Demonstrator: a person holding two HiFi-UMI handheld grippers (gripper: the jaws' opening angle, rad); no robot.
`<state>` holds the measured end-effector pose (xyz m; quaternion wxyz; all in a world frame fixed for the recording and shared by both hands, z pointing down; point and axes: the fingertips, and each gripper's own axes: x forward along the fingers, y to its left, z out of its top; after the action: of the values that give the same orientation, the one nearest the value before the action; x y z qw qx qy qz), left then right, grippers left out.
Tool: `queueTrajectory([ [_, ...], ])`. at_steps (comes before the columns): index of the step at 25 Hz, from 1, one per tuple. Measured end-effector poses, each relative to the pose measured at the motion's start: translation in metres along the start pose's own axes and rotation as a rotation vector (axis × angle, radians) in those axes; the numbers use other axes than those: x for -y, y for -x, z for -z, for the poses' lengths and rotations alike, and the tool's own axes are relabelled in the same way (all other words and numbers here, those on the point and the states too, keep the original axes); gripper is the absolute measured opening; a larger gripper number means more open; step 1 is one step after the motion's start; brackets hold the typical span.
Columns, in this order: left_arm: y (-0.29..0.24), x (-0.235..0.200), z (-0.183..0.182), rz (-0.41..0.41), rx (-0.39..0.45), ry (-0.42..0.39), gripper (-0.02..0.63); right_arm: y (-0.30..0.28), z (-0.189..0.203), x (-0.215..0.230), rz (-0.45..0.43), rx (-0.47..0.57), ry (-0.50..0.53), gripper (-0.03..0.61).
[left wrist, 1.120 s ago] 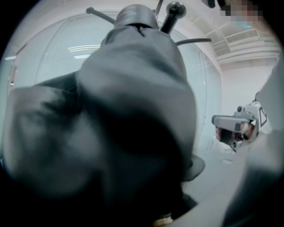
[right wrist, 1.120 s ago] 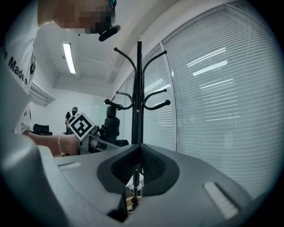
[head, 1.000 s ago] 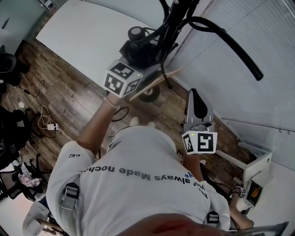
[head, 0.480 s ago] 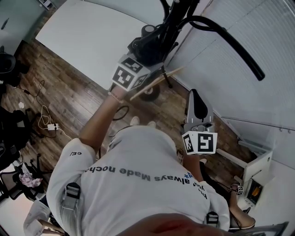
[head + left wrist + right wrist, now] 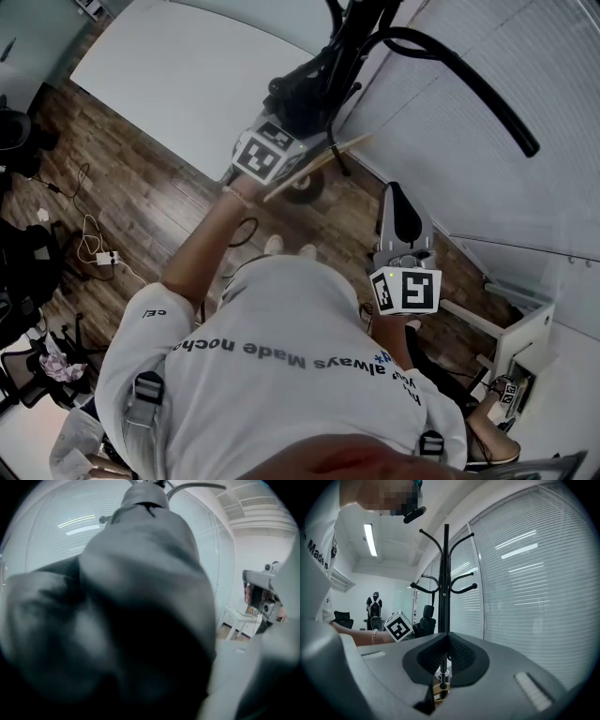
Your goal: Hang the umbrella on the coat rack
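The left gripper (image 5: 284, 129) is reaching into the middle of the coat rack (image 5: 349, 45), which is standing on the far side of the wooden floor (image 5: 141, 197), close to the window blinds (image 5: 525, 573). Its jaws are standing about halfway apart and are gripping the folded black umbrella (image 5: 140, 597). The dark fabric is crowding so near in the left gripper view that it is covering the jaws themselves. From the right gripper view the umbrella (image 5: 425, 620) is sitting upright just left of the rack's pole, below the curved hooks. No view is showing whether any part of it is already catching a hook.

The right gripper (image 5: 447, 641) is waiting on the near right. It is pointing level at the rack, with its jaws drawn together and nothing between them.

The main risk is letting go too early. If the strap or handle is not truly over a hook, the umbrella is likely to slide down the pole to the floor. The bulky fabric is also blocking the close view, so the catch is hard to check. Pushing sideways against the slim pole could rock the rack, and the umbrella could snag on a lower arm.
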<state>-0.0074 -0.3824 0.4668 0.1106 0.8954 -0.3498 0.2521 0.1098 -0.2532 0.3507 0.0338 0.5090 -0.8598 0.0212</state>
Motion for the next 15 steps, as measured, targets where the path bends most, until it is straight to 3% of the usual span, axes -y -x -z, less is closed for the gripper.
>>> queueTrajectory([
  [15, -0.021, -0.005, 0.021, -0.017, 0.000, -0.018, 0.311, 0.002, 0.006, 0.002, 0.002, -0.008, 0.002, 0.002],
])
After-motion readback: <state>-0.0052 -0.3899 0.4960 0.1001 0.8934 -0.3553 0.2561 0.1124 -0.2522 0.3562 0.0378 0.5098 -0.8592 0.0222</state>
